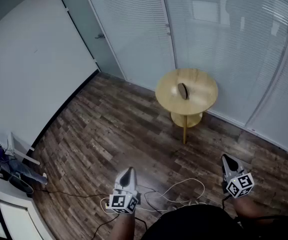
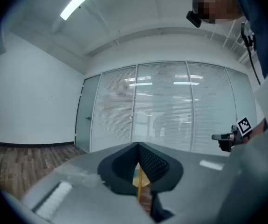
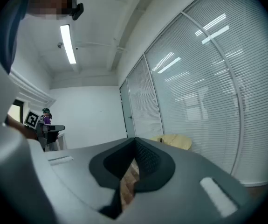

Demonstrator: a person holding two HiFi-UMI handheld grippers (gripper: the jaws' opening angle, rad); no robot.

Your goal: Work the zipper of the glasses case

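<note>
The glasses case (image 1: 183,90), a dark oval, lies near the middle of the round wooden table (image 1: 204,101), well apart from both grippers, with a stretch of bare floor between. Nothing touches it.

The left gripper (image 1: 129,171) is held low and close to the person's body, its jaws pointing forward toward the table. In the left gripper view, the jaws are pressed together with nothing held between them; only a thin sliver of the yellow table shows through the slit below them. The right gripper (image 1: 227,158) is held the same way at the person's other side, slightly further forward. Its jaws are likewise closed and empty, and the table's edge (image 3: 178,142) shows just beyond them. Each gripper carries its marker cube (image 1: 122,202) at the rear, and a bare forearm (image 1: 123,228) shows beneath the left one.

The table stands on a single post over a lower round shelf (image 1: 186,119). The floor (image 1: 98,139) is dark wood plank, with white and black cables (image 1: 181,188) looped just ahead of the person. A plain white wall (image 1: 28,69) runs along the left. Glass partitions with closed blinds (image 1: 133,29) fill the far side, and a frosted door (image 1: 86,26) sits at the corner.
</note>
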